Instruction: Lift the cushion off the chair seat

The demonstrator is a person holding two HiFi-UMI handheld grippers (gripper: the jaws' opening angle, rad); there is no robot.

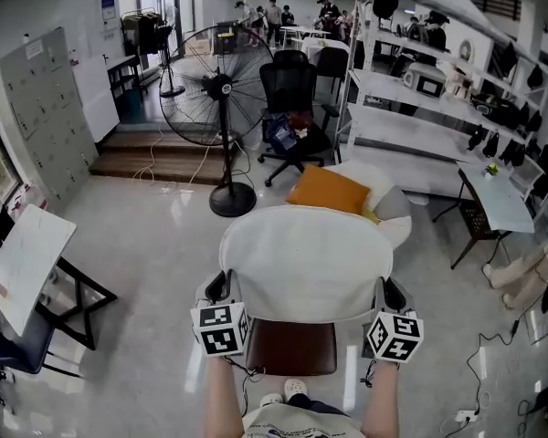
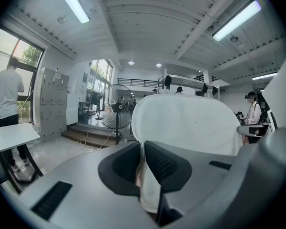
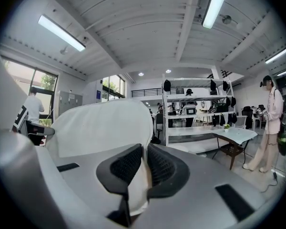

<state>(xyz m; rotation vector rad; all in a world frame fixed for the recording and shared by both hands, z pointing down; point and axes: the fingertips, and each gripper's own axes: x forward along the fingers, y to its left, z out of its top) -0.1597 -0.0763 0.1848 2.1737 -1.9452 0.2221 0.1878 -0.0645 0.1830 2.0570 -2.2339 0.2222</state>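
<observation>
A white cushion [image 1: 306, 263] hangs in the air above the brown chair seat [image 1: 290, 347], clear of it, in the head view. My left gripper [image 1: 217, 287] is shut on the cushion's left edge. My right gripper [image 1: 393, 295] is shut on its right edge. In the left gripper view the jaws [image 2: 143, 168] pinch a fold of the cushion [image 2: 190, 123], which rises broad in front of them. The right gripper view shows its jaws [image 3: 145, 168] pressed on the white fabric, with the cushion [image 3: 105, 125] spreading to the left.
Beyond the cushion lie an orange cushion [image 1: 329, 190], a standing fan [image 1: 221, 89] and a black office chair [image 1: 290, 108]. White shelving [image 1: 420, 108] runs along the right. A tilted white table [image 1: 27, 263] stands at left, another table [image 1: 502, 199] at right. A person [image 3: 271, 123] stands at far right.
</observation>
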